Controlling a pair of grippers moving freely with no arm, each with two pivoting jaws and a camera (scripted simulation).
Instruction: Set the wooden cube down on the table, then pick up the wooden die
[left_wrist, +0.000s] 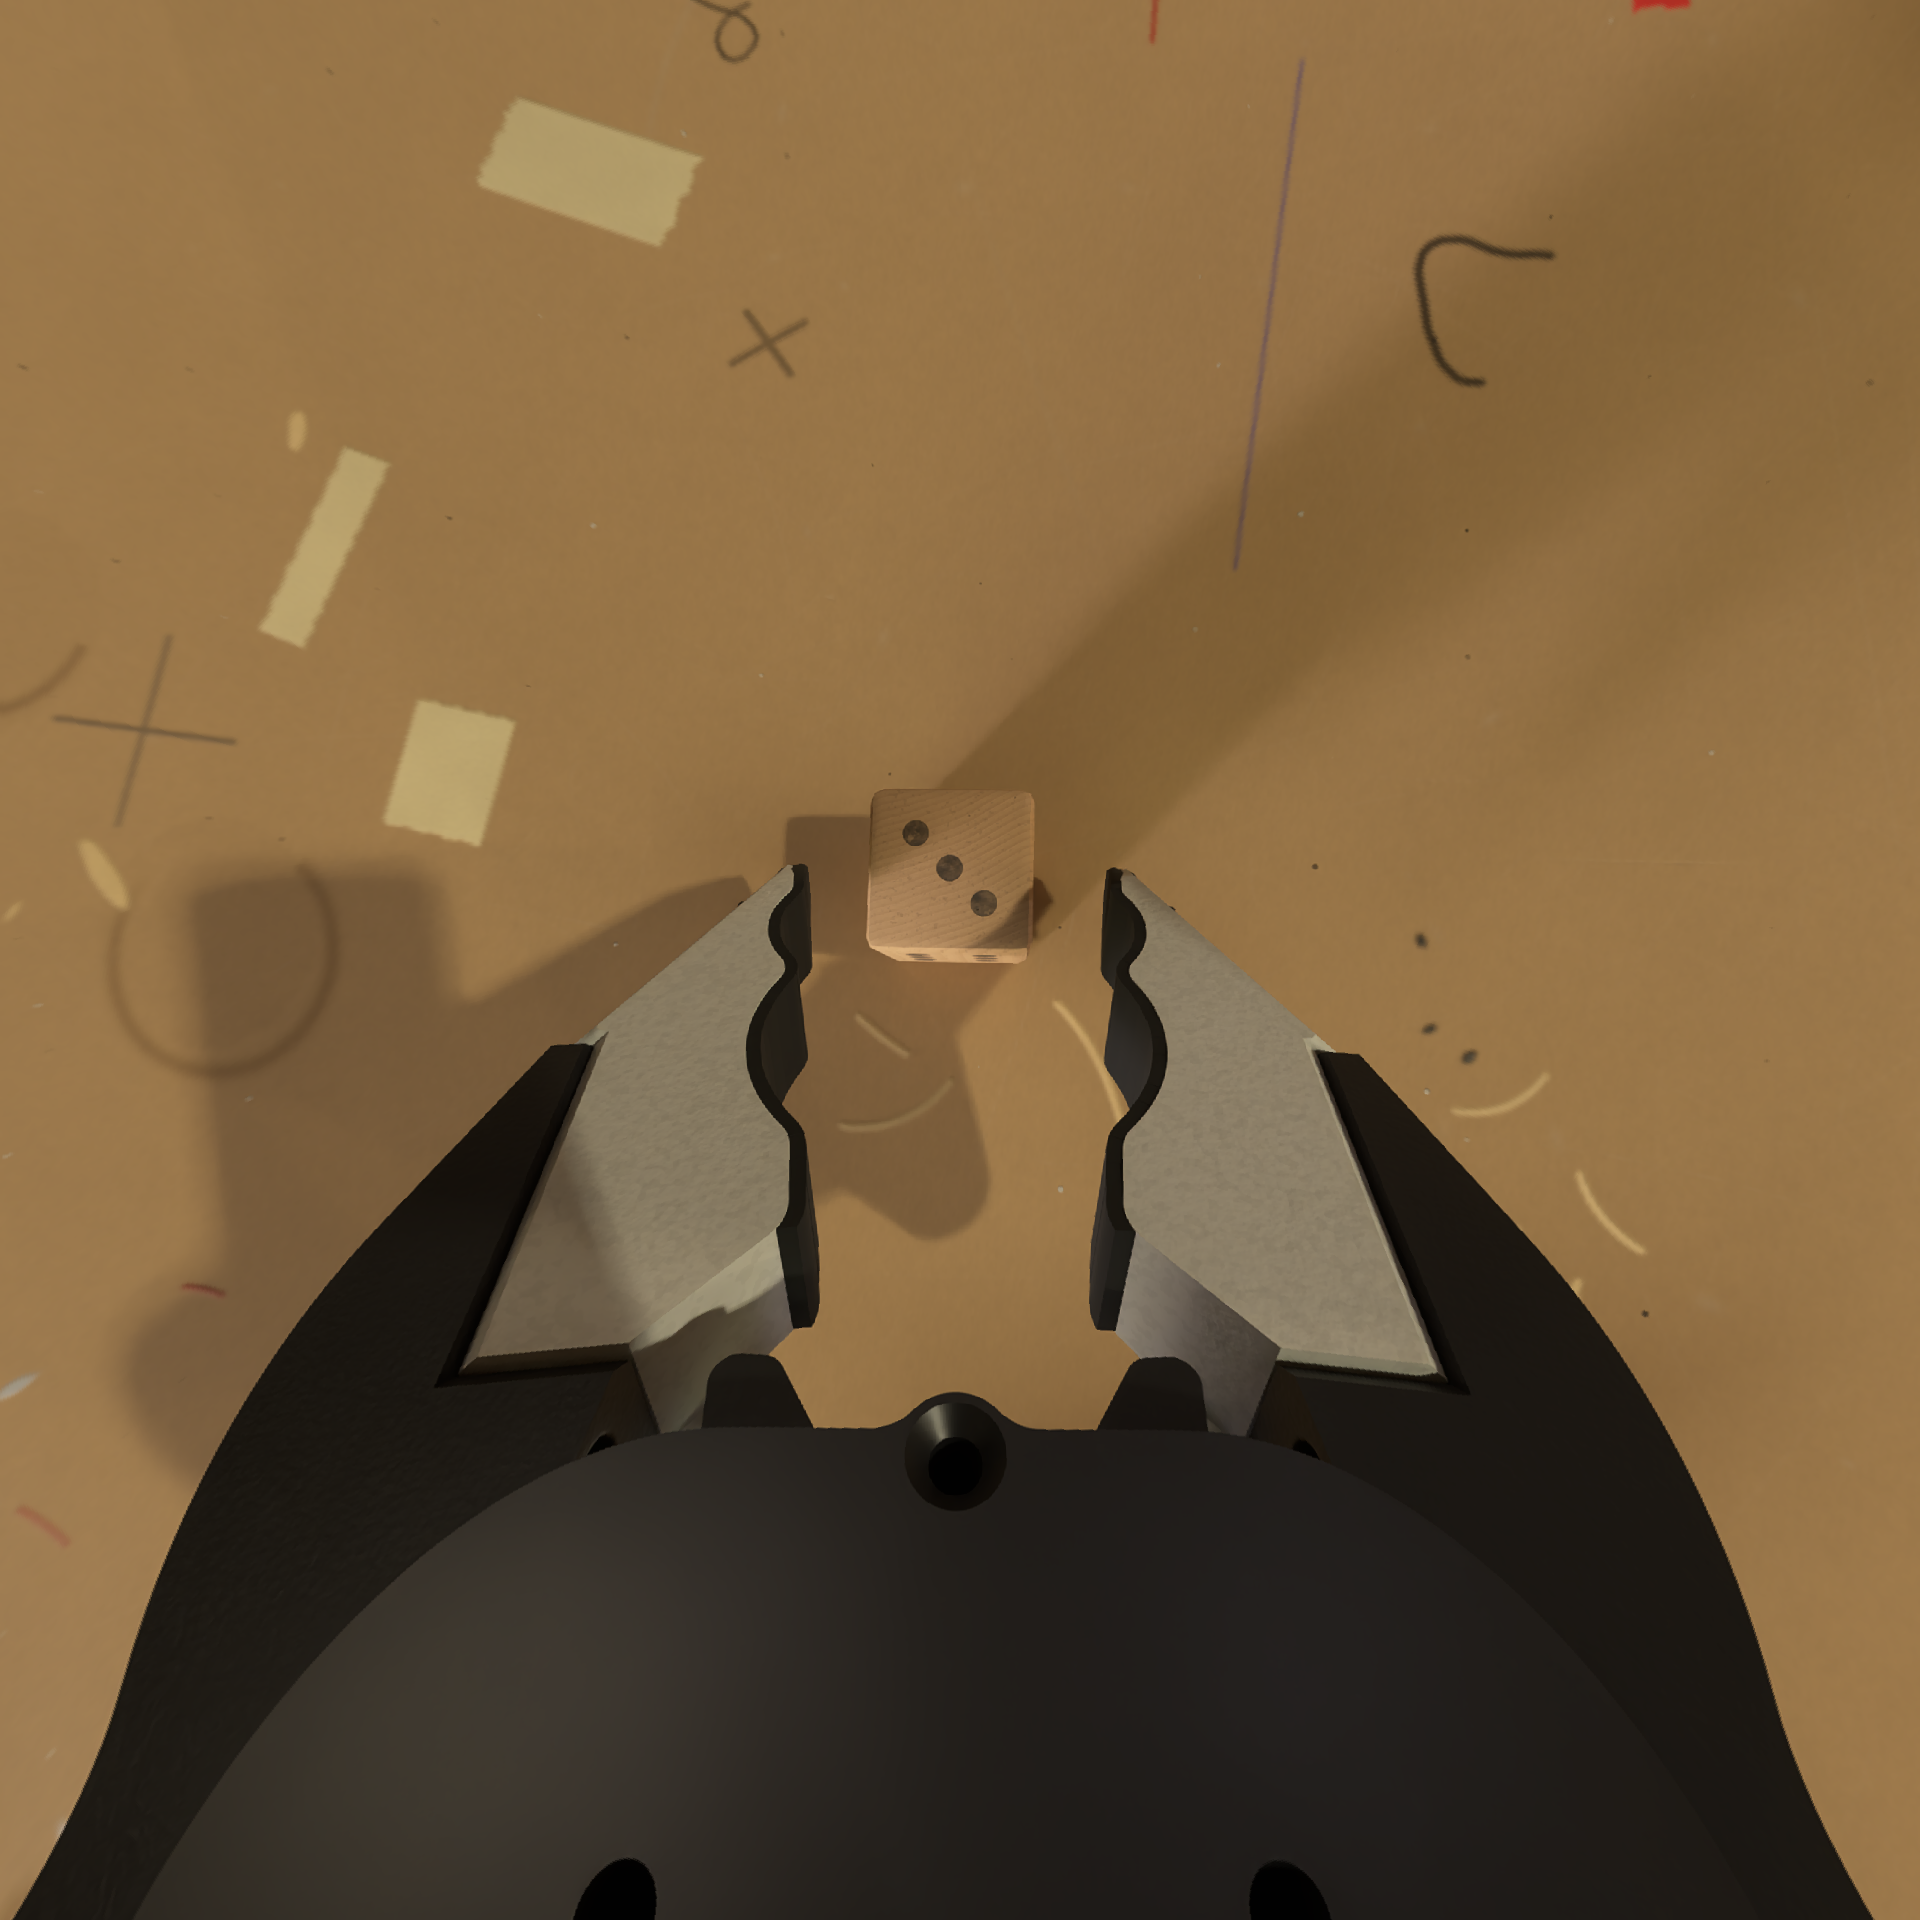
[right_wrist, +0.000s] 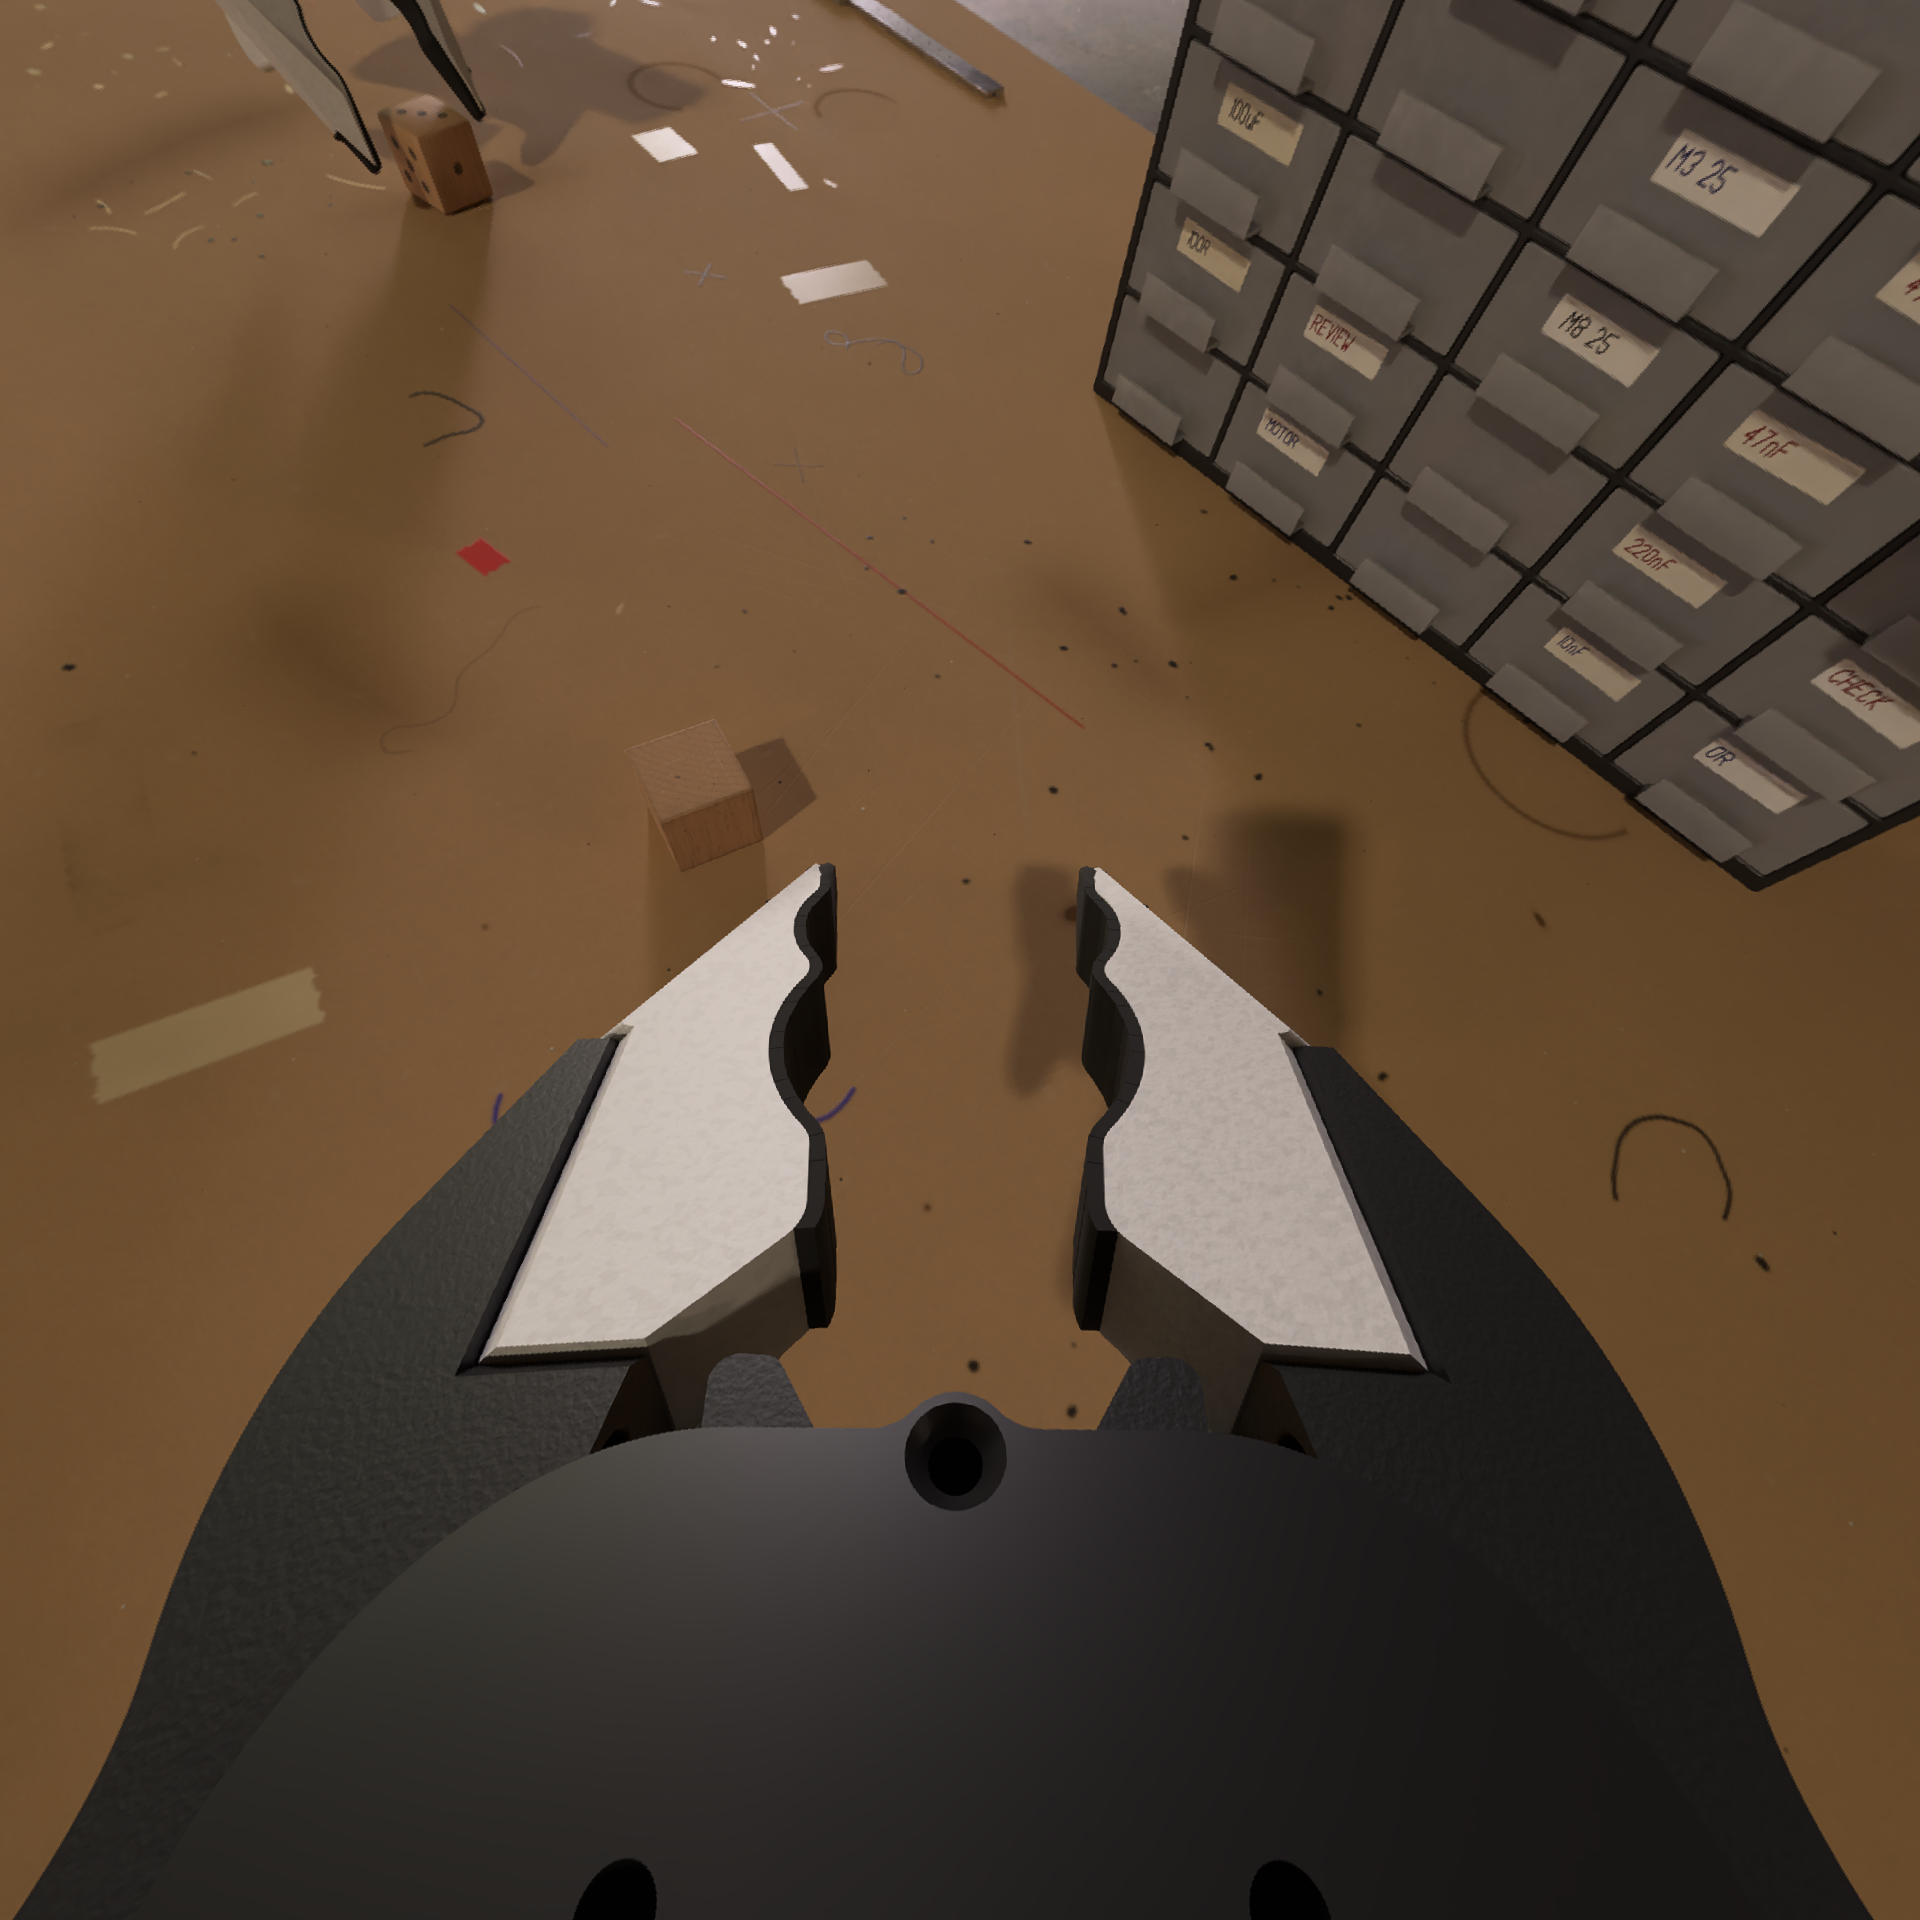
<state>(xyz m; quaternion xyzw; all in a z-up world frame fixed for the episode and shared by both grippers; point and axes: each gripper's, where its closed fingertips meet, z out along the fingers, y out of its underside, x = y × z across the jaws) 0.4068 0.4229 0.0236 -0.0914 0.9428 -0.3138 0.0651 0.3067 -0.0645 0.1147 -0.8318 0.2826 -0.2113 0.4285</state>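
Observation:
The wooden die (left_wrist: 950, 875) sits on the brown table with three dark pips on top. My left gripper (left_wrist: 956, 883) is open above it, its fingertips on either side of the die and not touching it. The die also shows far off in the right wrist view (right_wrist: 436, 156), under the left gripper's fingers (right_wrist: 343, 94). The plain wooden cube (right_wrist: 701, 795) rests on the table, just ahead and left of my right gripper (right_wrist: 956, 883), which is open and empty.
A grey cabinet of small labelled drawers (right_wrist: 1558, 416) stands at the right of the right wrist view. Strips of pale tape (left_wrist: 587, 171), pen marks and a red scrap (right_wrist: 483, 558) lie flat on the table. A metal bar (right_wrist: 925, 47) lies at the far edge.

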